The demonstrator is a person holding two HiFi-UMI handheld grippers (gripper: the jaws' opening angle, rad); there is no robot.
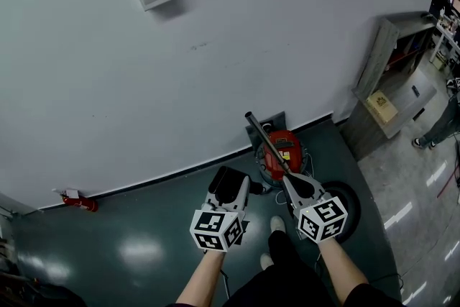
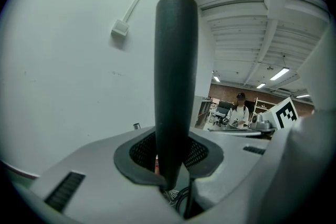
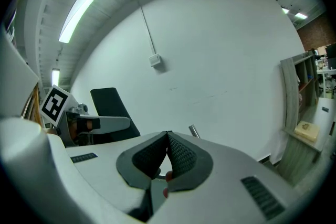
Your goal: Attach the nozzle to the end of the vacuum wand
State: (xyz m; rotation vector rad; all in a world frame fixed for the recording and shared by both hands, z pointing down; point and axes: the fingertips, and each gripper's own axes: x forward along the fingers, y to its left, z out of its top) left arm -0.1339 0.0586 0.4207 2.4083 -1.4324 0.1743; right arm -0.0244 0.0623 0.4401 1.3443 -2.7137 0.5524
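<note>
Head view: left gripper (image 1: 233, 199) fingers clamp the flat black plastic nozzle (image 1: 226, 182); right gripper (image 1: 296, 185) fingers are pressed together, so the unheld thin metal wand (image 1: 267, 141) may skid aside.

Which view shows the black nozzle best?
Left gripper view: the nozzle stands large and centred, clamped between the jaws. Head view shows it small from above; right gripper view shows its broad side at the left.
</note>
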